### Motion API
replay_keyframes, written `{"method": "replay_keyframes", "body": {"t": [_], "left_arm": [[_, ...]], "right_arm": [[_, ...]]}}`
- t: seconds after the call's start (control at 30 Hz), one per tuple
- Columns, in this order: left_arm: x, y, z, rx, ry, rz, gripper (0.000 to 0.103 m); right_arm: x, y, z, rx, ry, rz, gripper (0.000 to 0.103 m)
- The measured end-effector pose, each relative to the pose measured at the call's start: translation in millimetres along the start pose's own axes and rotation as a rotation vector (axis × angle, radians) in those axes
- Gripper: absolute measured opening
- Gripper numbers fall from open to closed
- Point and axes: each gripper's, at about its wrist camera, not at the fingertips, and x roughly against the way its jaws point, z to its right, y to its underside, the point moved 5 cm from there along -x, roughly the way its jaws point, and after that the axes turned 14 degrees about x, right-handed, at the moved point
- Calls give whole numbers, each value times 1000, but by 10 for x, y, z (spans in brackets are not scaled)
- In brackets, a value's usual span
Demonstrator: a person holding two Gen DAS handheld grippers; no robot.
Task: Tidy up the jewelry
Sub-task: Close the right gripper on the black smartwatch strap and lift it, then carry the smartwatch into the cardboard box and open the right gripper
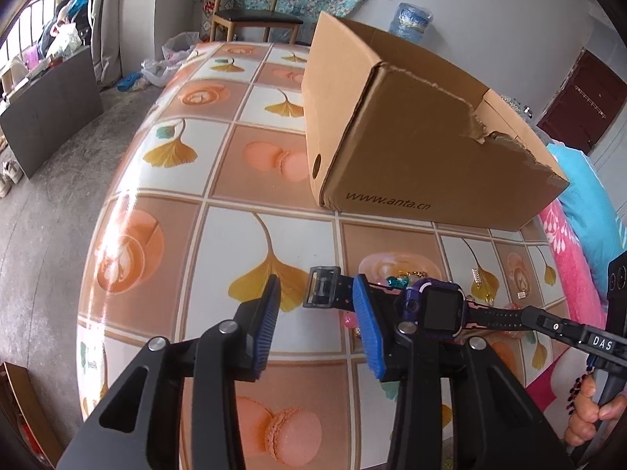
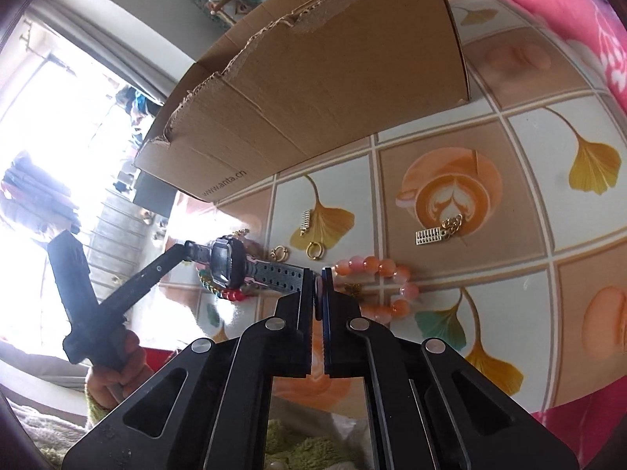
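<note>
A purple and black kids' smartwatch (image 1: 439, 307) is held above the table. My right gripper (image 2: 318, 274) is shut on the end of its perforated strap (image 2: 280, 272). In the left wrist view the right gripper (image 1: 548, 323) comes in from the right. My left gripper (image 1: 319, 299) is open; its right finger (image 1: 368, 325) lies against the buckle strap, and the buckle (image 1: 322, 291) sits between the fingers. An orange bead bracelet (image 2: 386, 286), gold rings (image 2: 314, 250), gold charms (image 2: 435, 235) and a multicoloured bead strand (image 2: 219, 291) lie on the table.
An open cardboard shoe box (image 1: 411, 137) with a torn rim stands at the back of the patterned table (image 1: 196, 235); it also shows in the right wrist view (image 2: 313, 78). A pink and blue blanket (image 1: 580, 235) lies along the table's right side. A chair (image 1: 254, 4) stands beyond the table.
</note>
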Motion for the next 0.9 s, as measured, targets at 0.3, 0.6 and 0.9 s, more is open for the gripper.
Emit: {"method": "replay_keyframes", "body": {"t": [0.3, 0.6, 0.9], "left_arm": [[-133, -43, 4, 36, 28, -35, 41], [-32, -26, 104, -36, -14, 18, 3], [466, 4, 394, -138, 27, 137, 2]], "right_arm": [[-48, 17, 42, -12, -5, -11, 2], [112, -113, -150, 84, 56, 67, 1], [414, -291, -495, 236, 131, 177, 1]]}}
